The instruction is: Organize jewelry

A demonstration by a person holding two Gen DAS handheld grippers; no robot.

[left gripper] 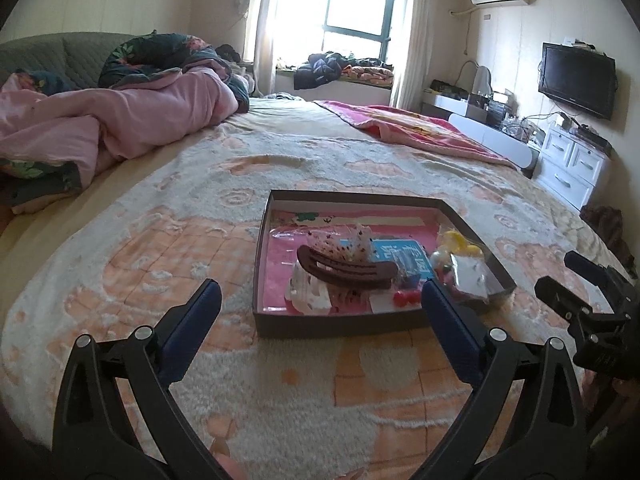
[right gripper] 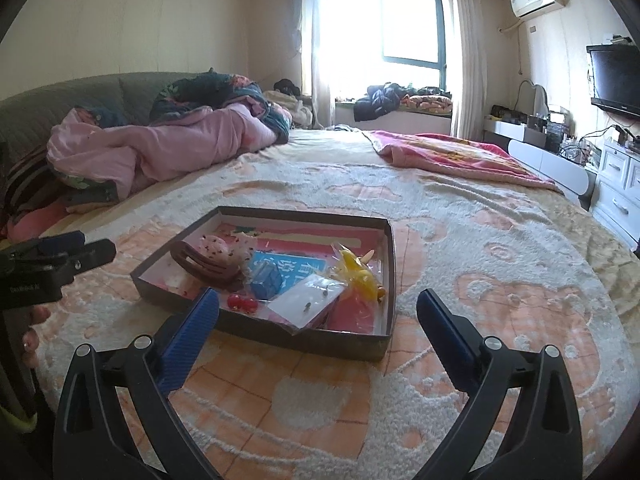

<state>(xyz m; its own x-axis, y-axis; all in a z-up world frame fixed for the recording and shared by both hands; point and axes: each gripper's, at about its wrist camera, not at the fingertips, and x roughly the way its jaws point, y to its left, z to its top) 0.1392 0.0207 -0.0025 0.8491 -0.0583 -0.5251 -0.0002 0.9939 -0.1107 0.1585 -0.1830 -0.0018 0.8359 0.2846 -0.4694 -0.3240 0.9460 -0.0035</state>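
Note:
A shallow dark box (left gripper: 340, 326) (right gripper: 344, 346) lies on the bed. It holds a brown hair claw (left gripper: 346, 270) (right gripper: 202, 266), a spotted scrunchie (left gripper: 356, 246) (right gripper: 216, 246), a blue item (right gripper: 266, 278), red beads (left gripper: 404, 299) (right gripper: 242, 304), a yellow packet (right gripper: 360, 272) and a bagged earring card (right gripper: 306, 300) (left gripper: 472, 276). My left gripper (left gripper: 320, 296) is open and empty just in front of the box. My right gripper (right gripper: 318, 304) is open and empty at the box's near edge. It also shows at the right of the left wrist view (left gripper: 576, 280).
The box rests on a peach and white fuzzy blanket (left gripper: 200, 240) (right gripper: 480, 280). A pink quilt (left gripper: 120, 120) is heaped at the far left. A red blanket (right gripper: 460, 156) lies at the far right. White drawers (left gripper: 572, 168) stand beyond the bed's right edge.

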